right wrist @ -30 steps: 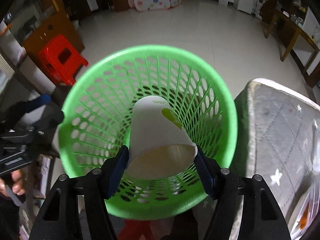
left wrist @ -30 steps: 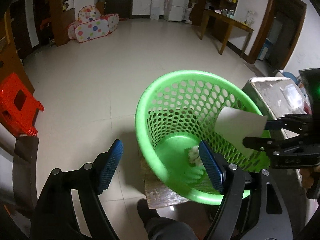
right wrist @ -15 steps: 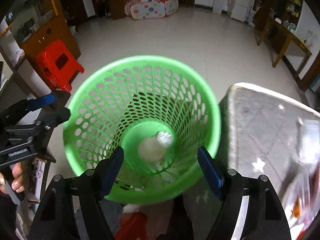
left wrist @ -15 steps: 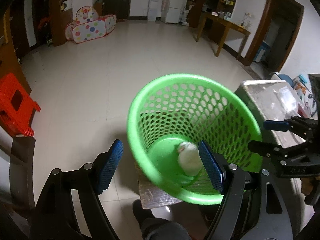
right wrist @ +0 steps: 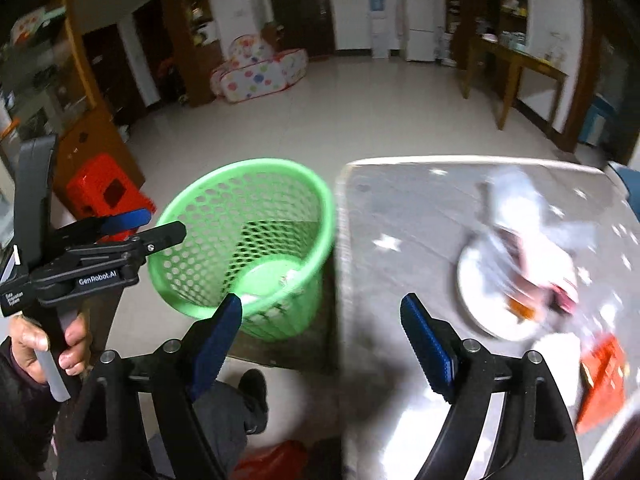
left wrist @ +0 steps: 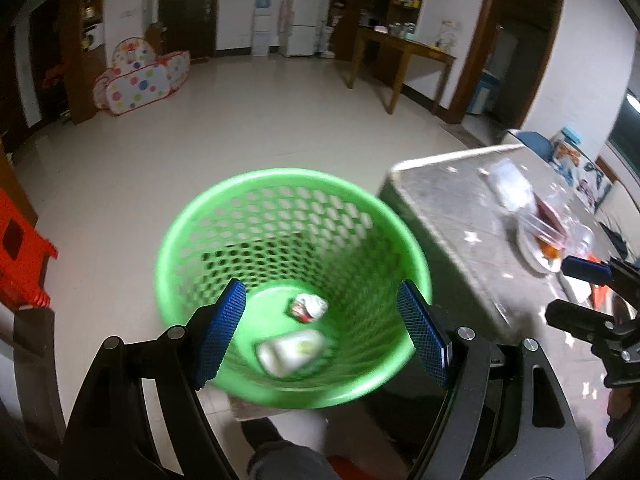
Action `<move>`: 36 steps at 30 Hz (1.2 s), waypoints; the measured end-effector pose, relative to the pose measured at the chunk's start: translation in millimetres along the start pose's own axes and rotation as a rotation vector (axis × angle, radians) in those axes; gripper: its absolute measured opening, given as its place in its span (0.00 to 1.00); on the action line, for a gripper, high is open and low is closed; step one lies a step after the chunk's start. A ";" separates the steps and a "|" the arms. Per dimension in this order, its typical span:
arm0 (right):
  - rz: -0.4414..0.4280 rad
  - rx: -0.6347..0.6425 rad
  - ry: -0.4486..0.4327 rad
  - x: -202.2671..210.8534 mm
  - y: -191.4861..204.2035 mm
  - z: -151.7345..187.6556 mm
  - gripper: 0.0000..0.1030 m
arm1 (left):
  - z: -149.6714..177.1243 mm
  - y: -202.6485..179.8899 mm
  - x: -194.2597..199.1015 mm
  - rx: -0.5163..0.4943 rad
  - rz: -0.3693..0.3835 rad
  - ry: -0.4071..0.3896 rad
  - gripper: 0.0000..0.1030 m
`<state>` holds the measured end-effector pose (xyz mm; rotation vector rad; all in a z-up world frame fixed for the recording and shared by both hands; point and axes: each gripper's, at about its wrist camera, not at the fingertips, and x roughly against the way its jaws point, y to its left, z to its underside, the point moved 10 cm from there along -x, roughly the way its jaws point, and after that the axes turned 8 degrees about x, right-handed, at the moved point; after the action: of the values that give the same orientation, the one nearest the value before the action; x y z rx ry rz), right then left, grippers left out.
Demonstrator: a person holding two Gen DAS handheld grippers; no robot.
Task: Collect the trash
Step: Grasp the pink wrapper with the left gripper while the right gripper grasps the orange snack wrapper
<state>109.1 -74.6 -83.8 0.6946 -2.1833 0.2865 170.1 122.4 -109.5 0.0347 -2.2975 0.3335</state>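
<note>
**both grippers empty, next pick on the table looked messy**

right gripper point(right wrist: 321, 338) was spread wide with nothing between the pads, pointed at the near edge of the grey table point(right wrist: 416, 208). left gripper point(left wrist: 320, 330) was also wide open and empty, hanging above the green perforated basket point(left wrist: 192, 216). inside the basket lay a white paper cup point(left wrist: 290, 351) on its side and a crumpled wrapper point(left wrist: 308, 307) just beside it.

remaining trash sat on the table: a white plate point(right wrist: 476, 292) with clear plastic wrapping point(right wrist: 520, 216) draped over it, and an orange-red packet point(right wrist: 604, 376) near it toward the table's near edge.

risks, my read:
- plastic lay on the plate, so a pinch there could drag or tip the plate.
- thin film could slip out of the pads on the way over.
- basket seemed to sit on a small wooden block point(left wrist: 256, 410), so a bump at the rim might topple it.

hard to make out: table items were motion-blurred, so food versus wrapper on the plate was unclear. packet was cut off by the right gripper's frame. basket's base was hidden.
</note>
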 end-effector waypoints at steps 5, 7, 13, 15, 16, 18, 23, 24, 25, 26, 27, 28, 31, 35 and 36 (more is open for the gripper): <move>0.106 -0.063 -0.029 36.9 -51.9 23.3 0.77 | 2.6 -39.9 -1.7 -0.042 0.045 0.011 0.75; 0.150 -0.097 -0.039 49.5 -75.5 31.7 0.77 | 4.2 -56.0 -3.8 -0.061 0.058 0.017 0.75; 0.261 -0.204 -0.036 74.9 -145.8 63.1 0.77 | 6.3 -96.2 -9.4 -0.100 0.109 0.038 0.75; 0.285 -0.241 -0.040 82.6 -167.9 74.9 0.77 | 7.5 -108.2 -10.3 -0.114 0.120 0.041 0.75; 0.295 -0.260 -0.040 86.4 -177.7 81.0 0.77 | 7.4 -115.1 -10.5 -0.125 0.124 0.040 0.75; 0.313 -0.298 -0.032 90.2 -196.0 90.5 0.77 | 6.9 -127.7 -11.6 -0.140 0.136 0.044 0.75; 0.288 -0.364 -0.011 86.7 -225.2 103.5 0.77 | 5.8 -153.2 -18.6 -0.154 0.165 0.062 0.75; 0.280 -0.371 -0.014 85.9 -228.4 103.3 0.77 | 5.0 -158.4 -20.2 -0.158 0.169 0.064 0.75; 0.283 -0.379 -0.014 85.7 -232.4 104.2 0.77 | 4.8 -162.5 -21.3 -0.161 0.172 0.067 0.75; 0.285 -0.388 -0.011 84.7 -237.1 106.1 0.77 | 4.4 -167.2 -22.3 -0.165 0.177 0.070 0.75; 0.283 -0.399 -0.009 83.9 -241.4 108.2 0.77 | 4.1 -171.8 -23.0 -0.171 0.182 0.072 0.75; 0.286 -0.405 -0.004 83.1 -245.9 110.7 0.77 | 3.6 -176.6 -23.8 -0.180 0.185 0.072 0.75; 0.301 -0.405 0.026 75.9 -256.9 121.0 0.77 | 2.6 -187.2 -27.5 -0.201 0.188 0.074 0.75; 0.290 -0.398 0.051 63.7 -264.5 128.9 0.77 | 2.3 -198.6 -34.3 -0.200 0.218 0.101 0.75; 0.286 -0.388 0.056 60.5 -264.7 129.8 0.77 | 1.8 -202.4 -36.5 -0.201 0.224 0.106 0.75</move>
<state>145.2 -370.0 -128.6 0.1575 -2.1946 0.0215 220.0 -76.2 -91.1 -0.3355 -2.2220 0.2109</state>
